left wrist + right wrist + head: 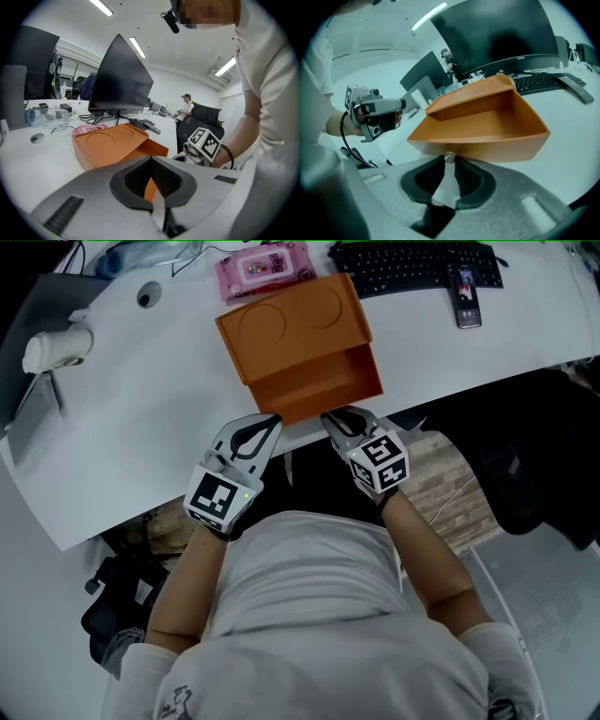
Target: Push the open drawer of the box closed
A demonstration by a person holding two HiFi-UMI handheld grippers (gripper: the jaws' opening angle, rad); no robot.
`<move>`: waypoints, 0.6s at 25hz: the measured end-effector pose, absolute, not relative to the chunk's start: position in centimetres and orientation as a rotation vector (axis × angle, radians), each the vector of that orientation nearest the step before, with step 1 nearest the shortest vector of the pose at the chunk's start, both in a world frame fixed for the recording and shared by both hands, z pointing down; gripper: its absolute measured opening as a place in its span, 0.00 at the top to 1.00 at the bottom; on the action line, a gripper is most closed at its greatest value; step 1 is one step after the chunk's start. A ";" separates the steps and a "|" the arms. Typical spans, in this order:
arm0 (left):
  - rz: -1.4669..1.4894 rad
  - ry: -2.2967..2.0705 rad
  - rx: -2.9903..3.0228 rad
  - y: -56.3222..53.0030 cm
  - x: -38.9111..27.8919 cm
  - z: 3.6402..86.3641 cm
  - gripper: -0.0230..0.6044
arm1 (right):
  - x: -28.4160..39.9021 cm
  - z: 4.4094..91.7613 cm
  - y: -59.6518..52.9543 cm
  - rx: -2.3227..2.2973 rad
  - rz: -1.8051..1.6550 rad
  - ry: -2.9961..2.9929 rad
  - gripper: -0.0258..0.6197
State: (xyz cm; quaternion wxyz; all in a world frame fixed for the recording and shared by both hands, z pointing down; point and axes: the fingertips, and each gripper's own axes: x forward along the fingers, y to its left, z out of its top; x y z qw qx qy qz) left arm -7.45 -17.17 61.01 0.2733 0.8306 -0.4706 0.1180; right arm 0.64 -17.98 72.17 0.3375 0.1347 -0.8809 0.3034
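An orange box [281, 329] sits on the white desk [141, 418], its drawer [328, 381] pulled out toward me over the desk's front edge. In the right gripper view the drawer [487, 126] is empty, and a small metal knob [449, 156] sits on its front wall. My right gripper [339, 416] is shut on that knob, the fingertips pinching it. My left gripper [270, 423] hovers just left of the drawer's front corner, its tips together and nothing between them. Its own view shows the box [108, 145] ahead and slightly left.
Behind the box lie a pink wipes pack [264, 268], a black keyboard [412, 266] and a phone [464, 296]. A white cylinder [56, 348] lies at the far left. A monitor [119, 79] stands at the back. An office chair [206, 115] is beside the desk.
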 end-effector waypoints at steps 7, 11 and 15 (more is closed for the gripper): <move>0.313 -1.294 2.207 -17.7 -8.1 61.3 0.97 | -0.5 72.1 -18.9 0.313 0.786 -2.303 0.86; 0.310 -1.307 2.191 -18.0 -8.5 61.4 0.97 | -1.1 72.1 -19.5 0.290 0.783 -2.305 0.86; 0.308 -1.321 2.170 -18.5 -8.9 61.3 0.97 | -1.8 72.0 -20.4 0.272 0.777 -2.309 0.86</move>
